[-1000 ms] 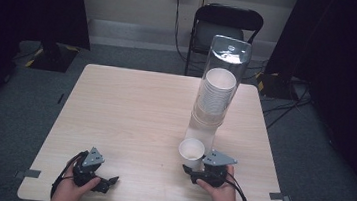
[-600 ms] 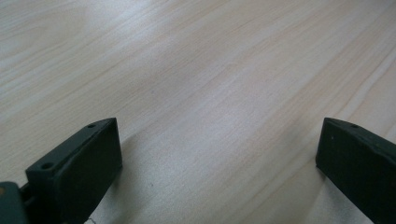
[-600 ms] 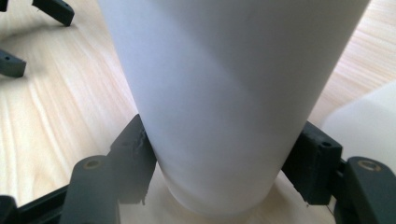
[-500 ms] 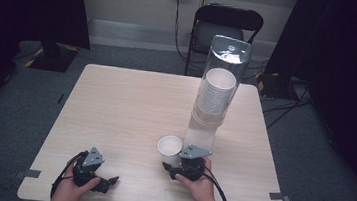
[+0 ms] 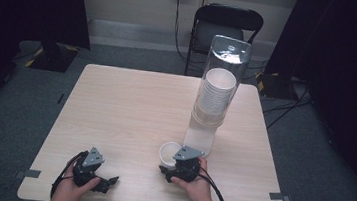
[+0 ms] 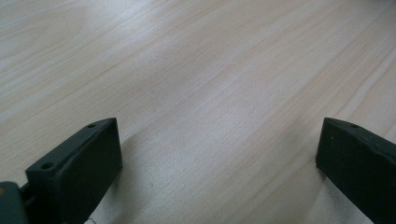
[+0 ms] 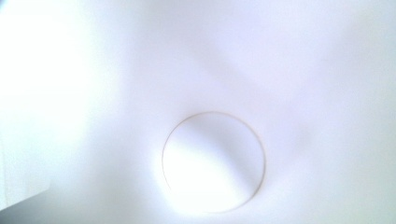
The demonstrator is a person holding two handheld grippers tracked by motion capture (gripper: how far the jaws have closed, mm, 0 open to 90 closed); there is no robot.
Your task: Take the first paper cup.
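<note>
- Right gripper (image 5: 167, 168), held in a hand (image 5: 197, 183) at the near edge of the table (image 5: 125, 105), has a white paper cup (image 5: 169, 152) at its front end; high view shows the cup upright w/ its mouth up, rim touching the gripper's grey plate.
- Right gripper view looks straight into the cup's white inside (image 7: 140, 70), round cup bottom (image 7: 214, 161) just below centre; the jaws are hidden by the cup, so can't tell whether they clamp it or stand apart.
- Clear tube dispenser (image 5: 217, 92) w/ a stack of white cups (image 5: 215, 92) inside stands just beyond the right gripper and a bit to its right; the single cup sits near the dispenser's base but apart from it.
- Left gripper (image 5: 107, 181) rests low on the table well to the left of the right one, gripped by the other hand (image 5: 68, 194); cable loops beside it.
- Left gripper view: both black jaws spread wide, bare wood grain (image 6: 210, 93) between them, nothing held.
- Black chair (image 5: 227, 27) stands behind the table, far past both tools.
</note>
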